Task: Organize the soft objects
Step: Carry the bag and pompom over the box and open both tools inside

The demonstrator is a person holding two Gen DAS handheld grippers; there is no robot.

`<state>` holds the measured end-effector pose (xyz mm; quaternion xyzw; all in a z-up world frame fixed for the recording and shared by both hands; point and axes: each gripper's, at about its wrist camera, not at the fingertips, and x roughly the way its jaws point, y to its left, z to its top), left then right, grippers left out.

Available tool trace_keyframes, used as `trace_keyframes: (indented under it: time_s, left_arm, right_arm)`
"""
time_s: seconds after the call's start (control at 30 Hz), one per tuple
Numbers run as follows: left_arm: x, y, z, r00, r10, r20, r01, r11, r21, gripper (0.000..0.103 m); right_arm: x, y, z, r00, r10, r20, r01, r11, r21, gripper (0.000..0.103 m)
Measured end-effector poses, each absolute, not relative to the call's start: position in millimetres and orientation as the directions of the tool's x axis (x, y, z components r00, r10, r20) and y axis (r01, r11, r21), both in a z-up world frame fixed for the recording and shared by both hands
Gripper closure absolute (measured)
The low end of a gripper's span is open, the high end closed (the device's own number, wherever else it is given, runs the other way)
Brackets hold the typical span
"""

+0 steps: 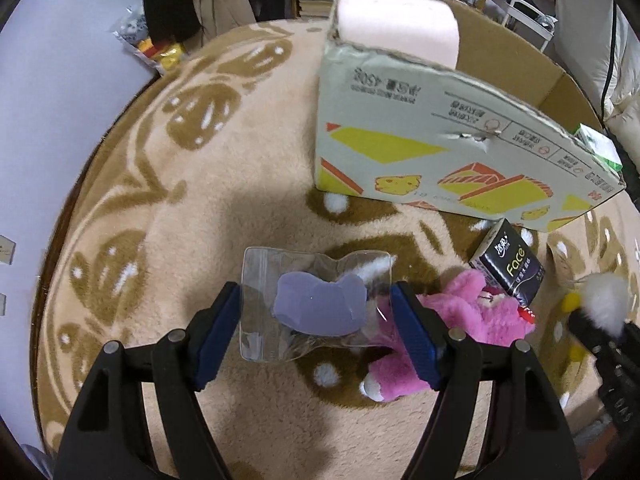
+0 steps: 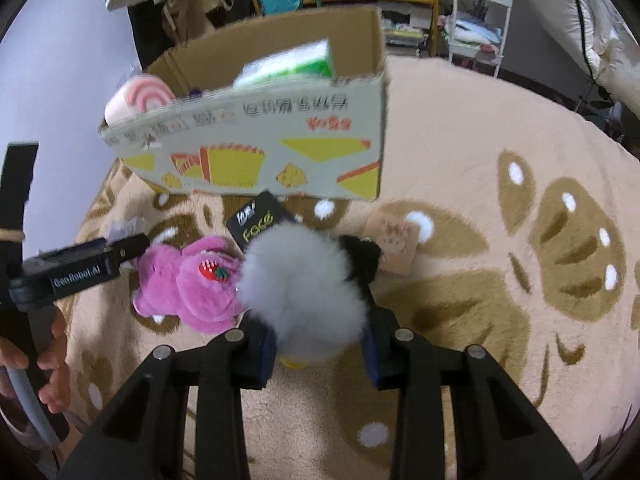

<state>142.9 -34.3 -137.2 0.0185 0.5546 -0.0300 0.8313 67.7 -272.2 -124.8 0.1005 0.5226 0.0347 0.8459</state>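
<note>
- My left gripper (image 1: 316,320) holds a clear zip bag (image 1: 312,300) between its blue pads (image 1: 414,340); the jaws stand fairly wide, closed on the bag's two edges. A lavender soft piece (image 1: 320,308) sits inside the bag.
- My right gripper (image 2: 320,344) is clamped on a white fluffy toy (image 2: 304,292), jaws at medium width. The fur covers the fingertips, so I cannot make out the exact contact.
- Only the left wrist view shows the bag's contents; in the right wrist view the left gripper (image 2: 100,256) appears side-on and the bag is a blur.
- Only the right wrist view shows a tan card (image 2: 394,244) on the rug (image 2: 500,120), just beside the toy's black part (image 2: 360,256).
- The cardboard box (image 1: 440,152) stands on the rug beyond both grippers. The left view shows a pale pink cushion (image 1: 396,24) inside it; the right view shows that item's swirl end (image 2: 140,98) and a green-white pack (image 2: 292,66).
- The pink plush (image 1: 460,320) lies on the rug between the grippers, partly hidden behind the left gripper's right finger. The black tissue pack (image 1: 508,268) rests just beside it, near the box.
- The box interior below the rim is hidden in both views.
- The white toy's underside is cut off; a yellow part (image 2: 294,362) shows below it.
</note>
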Motion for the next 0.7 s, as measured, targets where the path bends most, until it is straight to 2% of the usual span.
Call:
trace_keyframes:
  time_s: [0.17, 0.33, 0.47, 0.7]
  left_arm:
    - [129.7, -35.7, -117.6, 0.462, 0.015, -0.887, 0.047, 0.998, 0.041, 0.028]
    - [113.1, -41.7, -89.4, 0.598, 0.075, -0.798, 0.028, 0.993, 0.114, 0.028]
    - [104.9, -42.5, -73.3, 0.662, 0.062, -0.747, 0.027, 0.994, 0.106, 0.028]
    - [116.5, -33.5, -78.5, 0.627, 0.013, -0.779, 0.032, 0.999, 0.042, 0.028]
  right_arm:
    - [64.5, -284.2, -106.4, 0.521, 0.16, -0.838, 0.059, 0.973, 0.223, 0.066]
    - [58.6, -293.9, -84.0, 0.589, 0.161, -0.792, 0.063, 0.968, 0.244, 0.066]
    - [54.2, -295.4, -65.1, 0.646, 0.15, -0.748, 0.056, 0.969, 0.242, 0.066]
    - [55.5, -295.2, -57.7, 0.661, 0.162, -0.733, 0.042, 0.967, 0.251, 0.066]
